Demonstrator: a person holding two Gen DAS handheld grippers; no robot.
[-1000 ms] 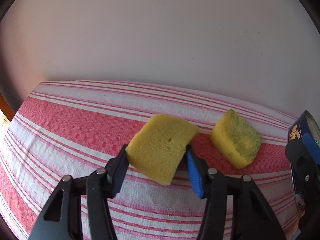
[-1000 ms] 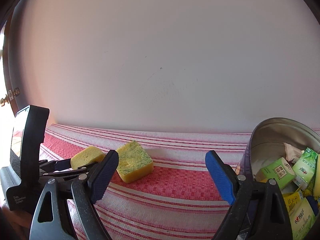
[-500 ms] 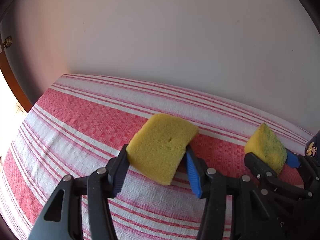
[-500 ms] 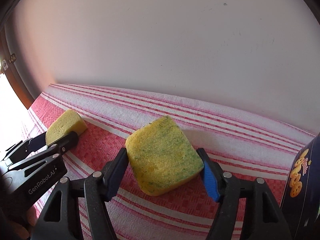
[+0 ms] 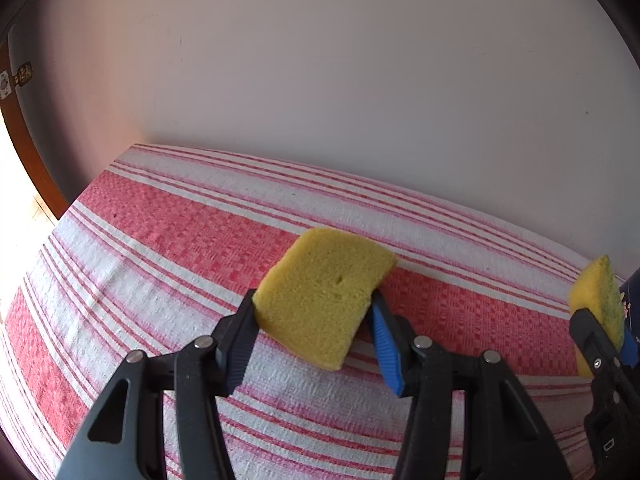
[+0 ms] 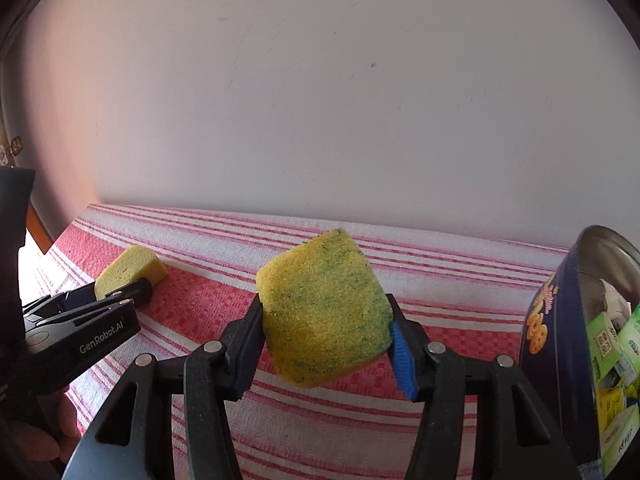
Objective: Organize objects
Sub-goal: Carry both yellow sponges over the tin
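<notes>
Bare striped cloth (image 5: 168,264) left, tin (image 6: 560,320) blocking right, wall (image 6: 320,100) closing behind

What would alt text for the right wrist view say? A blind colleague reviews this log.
The right gripper clamps a green-flecked yellow sponge above a red-striped cloth. At left, the left gripper holds a plain yellow sponge; an open tin of packets stands right.

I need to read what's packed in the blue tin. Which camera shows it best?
The right wrist view: the blue tin stands at its right edge, its open mouth showing green packets. The left wrist view catches only a dark sliver of it.
</notes>
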